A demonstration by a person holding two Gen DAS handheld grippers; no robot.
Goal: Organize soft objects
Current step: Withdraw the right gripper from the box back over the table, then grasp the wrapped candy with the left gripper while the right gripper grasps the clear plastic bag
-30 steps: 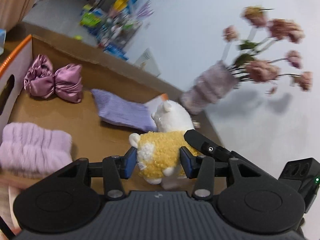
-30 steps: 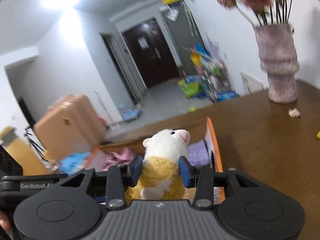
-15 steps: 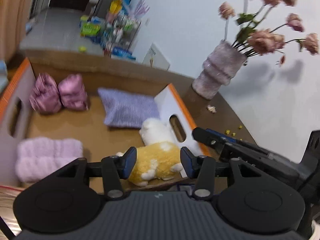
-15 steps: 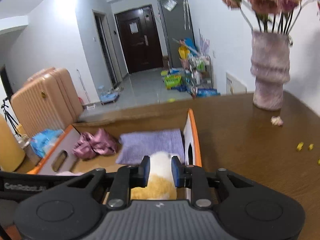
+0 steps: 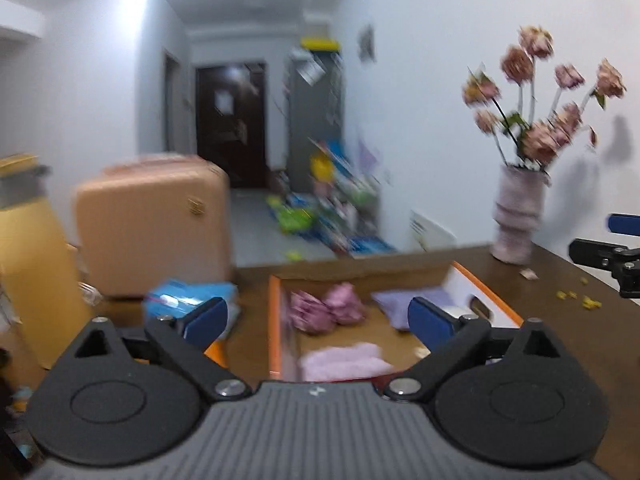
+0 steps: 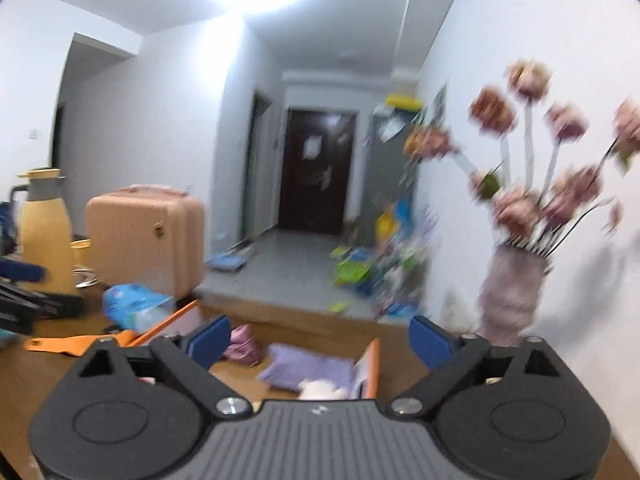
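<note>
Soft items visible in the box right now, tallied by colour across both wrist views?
Pink satin bow: 1
Lilac knitted cloth: 1
Pale pink fluffy piece: 1
White plush toy, mostly hidden behind the right tool: 1
Total: 4 in the box

Our left gripper point(image 5: 316, 316) and right gripper point(image 6: 318, 338) look alike: a ribbed dark-grey body, two round black discs with shallow circular insets, angled black link arms with triangular cut-outs, silver screws point(image 5: 228, 388) at the pivots, and blue pads on our fingers point(image 6: 210, 340).
</note>
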